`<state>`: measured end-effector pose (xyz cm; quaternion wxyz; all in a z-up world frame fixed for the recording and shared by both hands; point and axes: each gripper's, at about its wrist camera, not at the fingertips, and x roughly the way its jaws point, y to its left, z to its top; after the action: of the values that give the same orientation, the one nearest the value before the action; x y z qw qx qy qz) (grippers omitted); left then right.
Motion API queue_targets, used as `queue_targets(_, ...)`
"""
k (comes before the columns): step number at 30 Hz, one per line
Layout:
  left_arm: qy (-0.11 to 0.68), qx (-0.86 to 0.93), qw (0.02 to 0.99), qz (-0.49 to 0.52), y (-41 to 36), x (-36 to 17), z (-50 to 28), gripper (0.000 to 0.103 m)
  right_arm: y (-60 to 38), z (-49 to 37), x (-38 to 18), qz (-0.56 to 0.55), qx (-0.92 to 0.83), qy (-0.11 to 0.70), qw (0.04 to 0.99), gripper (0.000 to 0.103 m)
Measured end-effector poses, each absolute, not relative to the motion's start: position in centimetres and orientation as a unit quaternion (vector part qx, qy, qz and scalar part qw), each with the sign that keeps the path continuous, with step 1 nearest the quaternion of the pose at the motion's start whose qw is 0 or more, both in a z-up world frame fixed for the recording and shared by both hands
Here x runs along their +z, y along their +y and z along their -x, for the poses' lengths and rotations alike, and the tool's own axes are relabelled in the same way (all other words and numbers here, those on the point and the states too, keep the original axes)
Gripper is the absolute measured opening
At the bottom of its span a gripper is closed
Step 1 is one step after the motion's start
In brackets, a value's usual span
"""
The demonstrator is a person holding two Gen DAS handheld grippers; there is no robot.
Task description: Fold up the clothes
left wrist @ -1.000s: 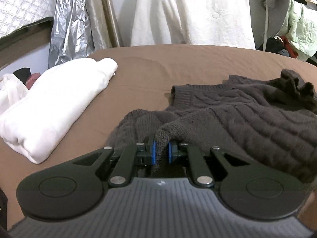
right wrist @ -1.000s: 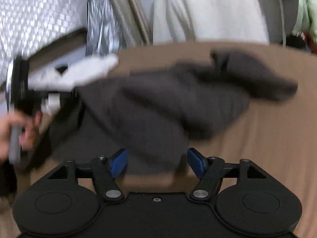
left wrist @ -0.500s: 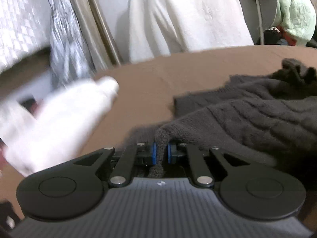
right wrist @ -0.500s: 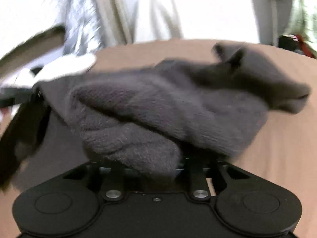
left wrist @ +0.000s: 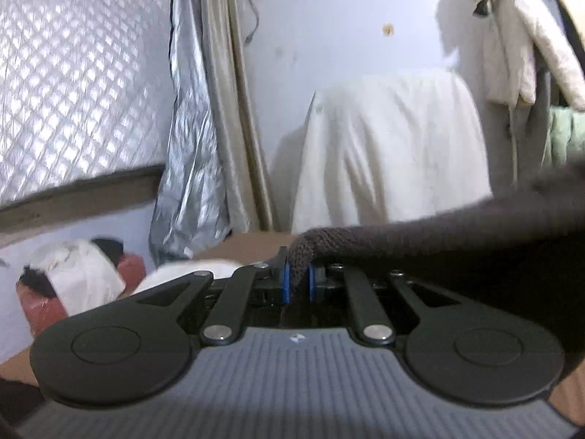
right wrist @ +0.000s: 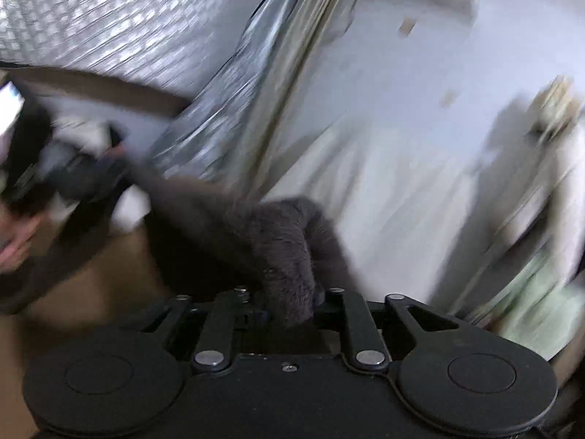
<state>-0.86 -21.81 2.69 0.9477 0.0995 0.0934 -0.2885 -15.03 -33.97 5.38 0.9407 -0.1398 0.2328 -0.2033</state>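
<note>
Left wrist view: the left gripper (left wrist: 297, 282) has its blue pads (left wrist: 286, 285) pinched tight on a ribbed edge of the dark grey knitted sweater (left wrist: 457, 245). The knit runs from the jaws to the right edge of the frame, lifted clear of the brown bed sheet (left wrist: 252, 238), of which only a narrow strip shows above the fingers. A folded white garment (left wrist: 190, 269) lies on the sheet just past the gripper's left linkage. Further left a white cloth (left wrist: 78, 274) drapes over a reddish object. Behind stand a quilted silver panel (left wrist: 76, 73), a crinkled foil curtain (left wrist: 190, 153) and a white cover (left wrist: 391, 150) hung over furniture against the wall.

Right wrist view (tilted and motion-blurred): the right gripper (right wrist: 289, 309) has a thick bunch of the sweater (right wrist: 281, 248) between its jaws, which are opening slightly; the pads are hidden under the fabric, yet the knit stays caught there. The sweater stretches from this gripper up and to the left toward the other gripper (right wrist: 65, 179) and the person's hand (right wrist: 16, 241) at the frame's left edge. The bed sheet (right wrist: 109, 274) shows below the raised fabric.
</note>
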Motion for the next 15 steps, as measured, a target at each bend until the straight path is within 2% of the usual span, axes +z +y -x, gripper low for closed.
queue_targets(1,0.11,-0.277,0.948,-0.108,-21.7,1.6,-0.2,0.009,-33.9,15.2,2.8,0.121,-0.174,0.254,0.944,0.039)
queue_targets(3,0.143,-0.244,0.95,-0.13,-21.7,-0.9,-2.4,0.009,-33.9,14.9,-2.2,0.08,-0.152,0.313,0.934,0.053)
queue_targets(7,0.234,-0.203,0.939,-0.147,-21.5,-3.9,-6.3,0.009,-34.3,14.8,-10.4,0.026,-0.156,0.442,0.883,0.053)
queue_targets(9,0.259,-0.2,0.936,-0.13,-20.7,-4.5,-7.0,0.009,-35.0,15.1,-11.9,0.036,-0.187,0.472,0.861,0.055)
queue_targets(11,0.262,-0.197,0.937,-0.123,-20.1,-4.8,-7.0,0.009,-36.5,15.6,-11.6,0.013,-0.193,0.467,0.863,0.055)
queue_targets(15,0.251,-0.188,0.942,-0.115,-19.6,-4.2,-6.7,0.009,-40.6,16.5,-9.7,-0.107,-0.215,0.411,0.879,0.06)
